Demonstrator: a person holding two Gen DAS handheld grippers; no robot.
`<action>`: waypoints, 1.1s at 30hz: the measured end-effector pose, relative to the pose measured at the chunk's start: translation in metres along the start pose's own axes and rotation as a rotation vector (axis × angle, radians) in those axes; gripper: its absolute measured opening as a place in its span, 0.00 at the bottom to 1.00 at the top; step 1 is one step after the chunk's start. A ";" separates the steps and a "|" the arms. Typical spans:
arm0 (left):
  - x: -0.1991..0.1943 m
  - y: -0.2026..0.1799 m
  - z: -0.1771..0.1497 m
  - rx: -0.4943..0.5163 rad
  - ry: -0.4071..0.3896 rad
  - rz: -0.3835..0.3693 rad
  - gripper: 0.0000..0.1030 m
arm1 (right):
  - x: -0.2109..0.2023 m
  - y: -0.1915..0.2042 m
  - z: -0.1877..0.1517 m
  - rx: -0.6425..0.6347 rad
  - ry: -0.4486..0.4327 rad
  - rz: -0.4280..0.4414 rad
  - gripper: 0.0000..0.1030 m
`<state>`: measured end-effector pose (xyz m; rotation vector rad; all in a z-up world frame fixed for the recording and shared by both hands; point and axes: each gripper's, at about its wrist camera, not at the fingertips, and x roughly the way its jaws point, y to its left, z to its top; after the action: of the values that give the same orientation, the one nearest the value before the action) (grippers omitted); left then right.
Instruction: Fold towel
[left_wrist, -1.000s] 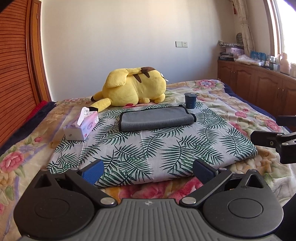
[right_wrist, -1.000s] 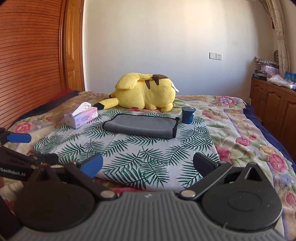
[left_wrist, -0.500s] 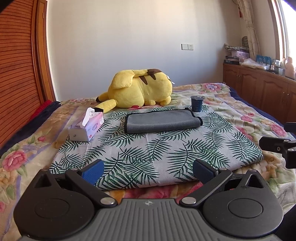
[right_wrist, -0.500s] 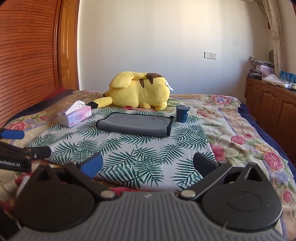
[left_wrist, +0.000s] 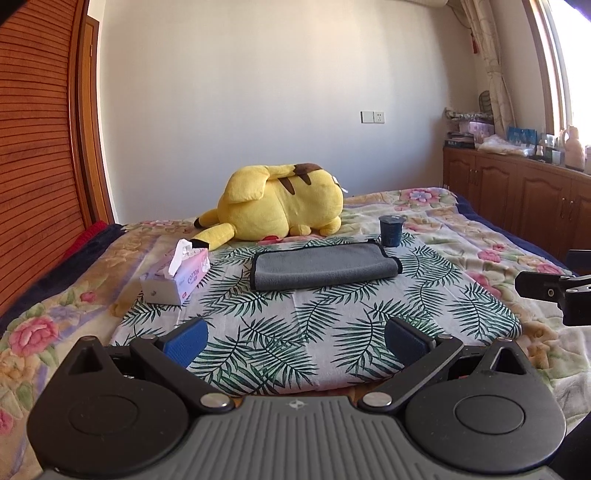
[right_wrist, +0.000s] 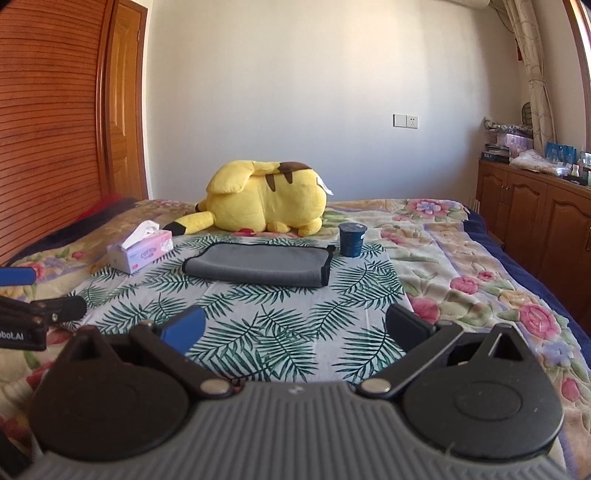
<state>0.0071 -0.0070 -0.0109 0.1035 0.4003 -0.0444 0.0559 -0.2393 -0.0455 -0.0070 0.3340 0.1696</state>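
Towel (left_wrist: 325, 270), grey and already doubled, lies on the palm-print sheet (left_wrist: 332, 332) well beyond both wide-open grippers (left_wrist: 295, 338) (right_wrist: 295, 328), so a careless reach could topple the cup (left_wrist: 391, 230) just beside its corner.

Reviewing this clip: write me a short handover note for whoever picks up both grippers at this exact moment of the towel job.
Left gripper: open, empty, held over the near edge of the palm-leaf cloth.
Right gripper: open, empty, alongside it.
The grey towel lies flat on the cloth further back, already doubled over with a black-trimmed edge, untouched by either gripper. A tissue box sits to its left, a dark cup at its right far corner, a yellow plush behind.
Done: at least one fold, it seems.
Left: check whether another fold is wanted; otherwise nothing.
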 end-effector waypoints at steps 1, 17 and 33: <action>-0.001 0.000 0.000 -0.002 -0.005 -0.001 0.84 | 0.000 0.000 0.000 0.001 -0.006 -0.003 1.00; -0.009 0.005 0.004 -0.031 -0.056 0.008 0.84 | -0.009 -0.004 0.002 -0.001 -0.064 -0.024 1.00; -0.016 0.007 0.004 -0.035 -0.090 0.018 0.84 | -0.016 -0.009 0.003 0.012 -0.132 -0.054 1.00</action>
<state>-0.0058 0.0000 -0.0008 0.0699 0.3099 -0.0246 0.0438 -0.2506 -0.0375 0.0066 0.2029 0.1139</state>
